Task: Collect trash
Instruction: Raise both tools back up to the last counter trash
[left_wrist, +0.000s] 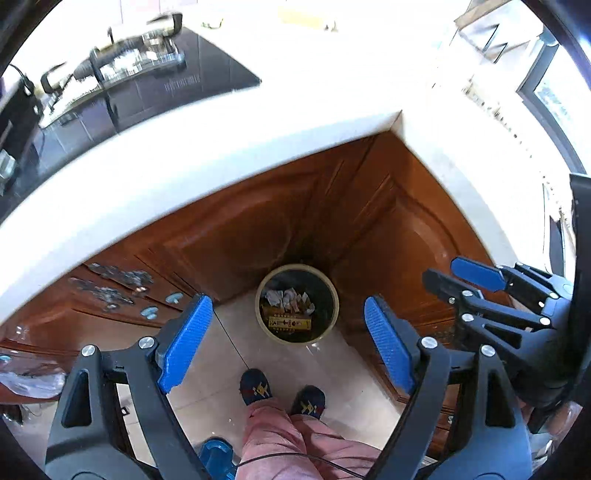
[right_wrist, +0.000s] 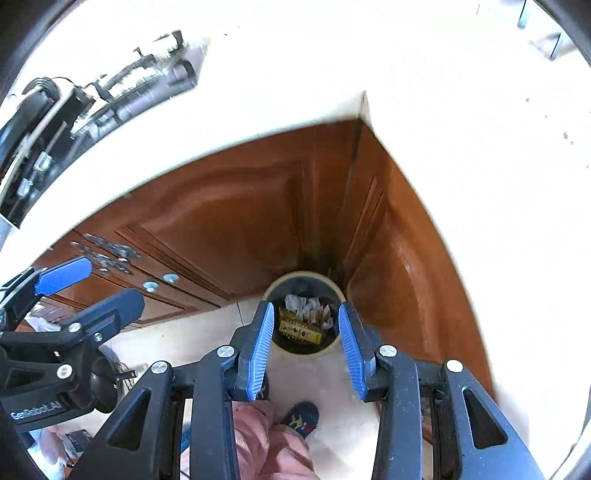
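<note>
A round cream-rimmed trash bin stands on the floor in the corner of the wooden cabinets. It holds crumpled paper and a yellow printed box. It also shows in the right wrist view. Both grippers hang high above it, pointing down. My left gripper is open wide and empty. My right gripper is open and empty; it also shows in the left wrist view. The left gripper shows at the left of the right wrist view.
A white countertop wraps the corner above brown cabinet doors. A dark stovetop with glassware lies at the far left. The person's pink trousers and dark slippers stand on the pale tiled floor before the bin.
</note>
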